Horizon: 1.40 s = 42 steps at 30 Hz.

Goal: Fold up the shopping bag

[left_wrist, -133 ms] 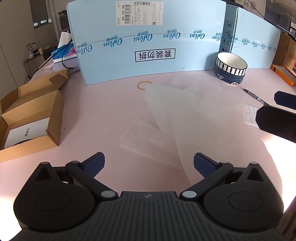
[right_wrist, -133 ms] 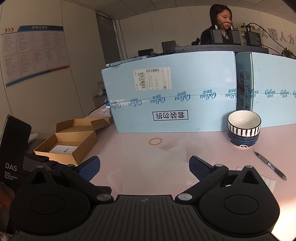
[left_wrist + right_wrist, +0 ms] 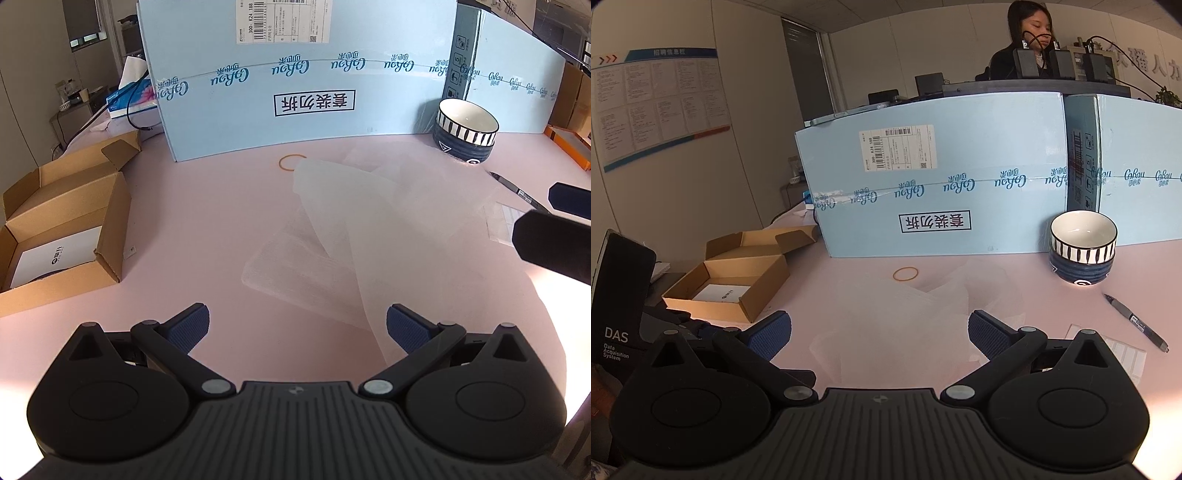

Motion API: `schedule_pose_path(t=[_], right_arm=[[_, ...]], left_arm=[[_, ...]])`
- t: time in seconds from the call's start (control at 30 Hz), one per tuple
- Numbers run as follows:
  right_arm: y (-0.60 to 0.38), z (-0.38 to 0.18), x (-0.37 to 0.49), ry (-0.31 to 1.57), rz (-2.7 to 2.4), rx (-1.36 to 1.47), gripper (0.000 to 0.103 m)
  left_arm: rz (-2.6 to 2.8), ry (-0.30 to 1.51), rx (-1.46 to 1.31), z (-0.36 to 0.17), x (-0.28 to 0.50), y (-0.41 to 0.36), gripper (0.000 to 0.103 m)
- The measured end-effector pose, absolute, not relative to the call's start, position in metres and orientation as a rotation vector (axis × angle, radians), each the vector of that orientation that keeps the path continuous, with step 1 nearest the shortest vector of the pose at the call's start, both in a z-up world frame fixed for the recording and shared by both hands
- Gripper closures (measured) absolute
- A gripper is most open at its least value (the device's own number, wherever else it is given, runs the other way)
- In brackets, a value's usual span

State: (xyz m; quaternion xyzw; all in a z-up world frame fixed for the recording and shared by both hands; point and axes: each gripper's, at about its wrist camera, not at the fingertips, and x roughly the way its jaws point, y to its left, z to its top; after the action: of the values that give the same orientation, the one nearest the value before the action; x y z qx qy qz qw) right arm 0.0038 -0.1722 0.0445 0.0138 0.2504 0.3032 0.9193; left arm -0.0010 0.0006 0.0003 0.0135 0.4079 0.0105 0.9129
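A thin, see-through white shopping bag (image 3: 354, 236) lies crumpled flat on the pink table (image 3: 192, 236), spreading from the middle toward the right. My left gripper (image 3: 298, 326) hovers over its near edge, tilted down, jaws wide open with nothing between them. In the right wrist view the bag (image 3: 905, 317) is a faint sheet ahead of my right gripper (image 3: 879, 334), which is also open and empty. The right gripper's dark fingers (image 3: 554, 243) show at the right edge of the left wrist view.
A large light-blue carton (image 3: 314, 81) walls off the back. A striped bowl (image 3: 466, 129), a pen (image 3: 1137, 323), a rubber band (image 3: 291, 162) and a white slip (image 3: 1126, 350) lie nearby. An open cardboard box (image 3: 62, 225) sits left. A person (image 3: 1027, 48) sits behind the carton.
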Motion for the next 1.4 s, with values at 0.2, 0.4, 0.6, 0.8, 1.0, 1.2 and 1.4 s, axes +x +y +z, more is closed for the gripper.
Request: schedule_pose_path(t=[0.2, 0.4, 0.6, 0.8, 1.0, 1.2, 1.4], right_arm=[[-0.178, 0.047, -0.004, 0.433, 0.615, 0.063, 0.000], [-0.160, 0.056, -0.017, 0.387, 0.458, 0.020, 0.000], [-0.161, 0.048, -0.010, 0.549, 0.516, 0.077, 0.000], [-0.152, 0.043, -0.011, 0.663, 0.438, 0.047, 0.006], [-0.163, 0.048, -0.006, 0.696, 0.459, 0.138, 0.005], [-0.154, 0.058, -0.012, 0.720, 0.547, 0.103, 0.005], [-0.157, 0.054, -0.001, 0.756, 0.607, 0.130, 0.050]], left_arm=[[0.026, 0.849, 0.014, 0.001, -0.002, 0.002, 0.000], [0.031, 0.858, 0.002, 0.001, -0.002, 0.004, 0.000], [0.051, 0.851, -0.004, 0.002, -0.005, 0.008, 0.000], [0.073, 0.845, 0.002, -0.001, -0.007, 0.007, 0.000], [0.090, 0.830, -0.012, -0.001, -0.008, 0.008, 0.000], [0.073, 0.793, -0.073, 0.002, -0.013, 0.011, 0.000], [-0.003, 0.811, -0.214, -0.006, -0.015, 0.022, 0.000]])
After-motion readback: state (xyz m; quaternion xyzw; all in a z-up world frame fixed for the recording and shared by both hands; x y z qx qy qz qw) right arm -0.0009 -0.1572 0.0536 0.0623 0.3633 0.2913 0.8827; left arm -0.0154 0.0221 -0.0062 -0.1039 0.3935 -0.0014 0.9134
